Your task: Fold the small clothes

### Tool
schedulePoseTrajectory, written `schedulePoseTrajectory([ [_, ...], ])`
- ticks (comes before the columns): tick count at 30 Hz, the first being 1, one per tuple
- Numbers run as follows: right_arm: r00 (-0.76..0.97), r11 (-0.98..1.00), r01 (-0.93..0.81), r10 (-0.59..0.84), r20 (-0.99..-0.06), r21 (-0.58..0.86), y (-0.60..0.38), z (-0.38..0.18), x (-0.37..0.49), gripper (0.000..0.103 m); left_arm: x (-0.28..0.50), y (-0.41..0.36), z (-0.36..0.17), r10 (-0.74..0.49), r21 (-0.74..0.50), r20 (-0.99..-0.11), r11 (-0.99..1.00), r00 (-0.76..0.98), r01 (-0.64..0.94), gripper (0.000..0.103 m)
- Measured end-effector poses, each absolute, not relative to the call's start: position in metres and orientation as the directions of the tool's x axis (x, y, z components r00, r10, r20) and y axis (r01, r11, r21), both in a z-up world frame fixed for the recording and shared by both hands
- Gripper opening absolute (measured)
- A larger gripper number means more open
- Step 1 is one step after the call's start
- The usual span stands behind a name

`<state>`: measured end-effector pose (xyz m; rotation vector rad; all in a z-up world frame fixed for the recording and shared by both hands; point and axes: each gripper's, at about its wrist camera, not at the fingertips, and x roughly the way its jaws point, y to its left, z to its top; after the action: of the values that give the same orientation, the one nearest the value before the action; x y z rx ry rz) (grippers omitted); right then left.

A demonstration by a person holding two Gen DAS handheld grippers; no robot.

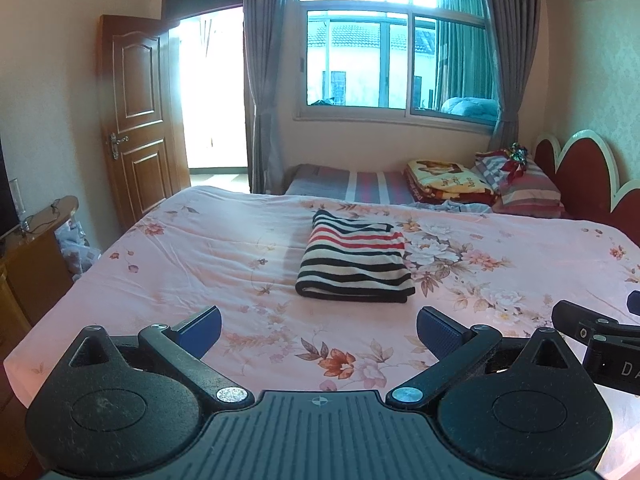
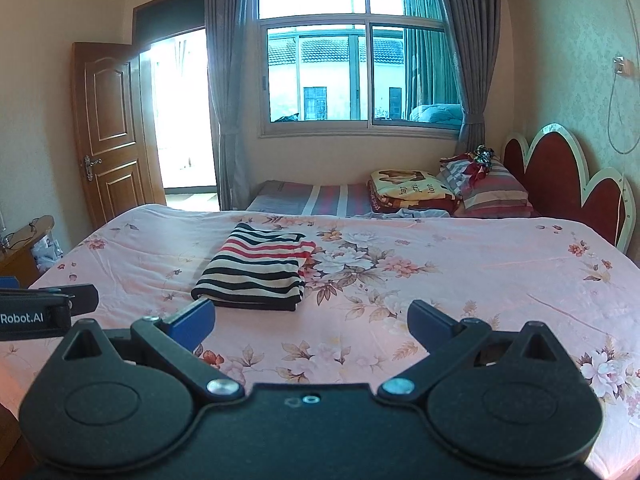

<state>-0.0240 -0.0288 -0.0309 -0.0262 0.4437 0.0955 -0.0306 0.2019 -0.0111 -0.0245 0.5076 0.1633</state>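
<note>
A small striped garment [image 1: 354, 258], black, white and red, lies folded into a neat rectangle on the pink floral bedsheet [image 1: 180, 256]. In the right wrist view the same folded garment [image 2: 256, 268] sits left of centre on the bedsheet [image 2: 460, 264]. My left gripper [image 1: 318, 330] hovers open over the near part of the bed, short of the garment, with nothing between its blue pads. My right gripper [image 2: 310, 322] is open too, held back from the garment's near edge and empty. Each gripper shows at the edge of the other's view.
A second bed with folded blankets [image 1: 448, 182] and pillows [image 1: 528, 190] stands behind, against a red headboard [image 1: 580, 172]. A wooden door [image 1: 136, 120] is open at the left, a wooden cabinet [image 1: 36, 256] stands by the bed's left side, and a curtained window [image 1: 400, 60] fills the far wall.
</note>
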Motion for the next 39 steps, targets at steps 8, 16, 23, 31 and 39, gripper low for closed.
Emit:
schedulePoseTrajectory([
  [8,0.897,0.995,-0.096,0.088,-0.434,0.004,-0.031,-0.031,-0.022,0.102,-0.029,0.201,-0.013,0.153,0.014,-0.494,0.986,0.856,-0.167,0.103],
  [16,0.893,0.994,-0.109,0.095,-0.439,-0.005,-0.03,-0.032,-0.019,0.102,-0.028,0.199,-0.014,0.155,0.018,-0.493,0.986,0.856,-0.169,0.103],
  [23,0.892,0.994,-0.107,0.094,-0.442,-0.005,-0.029,-0.034,-0.018,0.102,-0.027,0.199,-0.016,0.16,0.021,-0.494,0.985,0.855,-0.172,0.103],
  [31,0.888,0.994,-0.112,0.097,-0.449,-0.006,-0.029,-0.037,-0.015,0.102,-0.024,0.199,-0.017,0.157,0.023,-0.499,0.985,0.852,-0.168,0.103],
  [39,0.883,0.993,-0.118,0.101,-0.459,-0.009,-0.026,-0.041,-0.009,0.102,-0.019,0.201,-0.019,0.156,0.019,-0.509,0.985,0.846,-0.171,0.103],
])
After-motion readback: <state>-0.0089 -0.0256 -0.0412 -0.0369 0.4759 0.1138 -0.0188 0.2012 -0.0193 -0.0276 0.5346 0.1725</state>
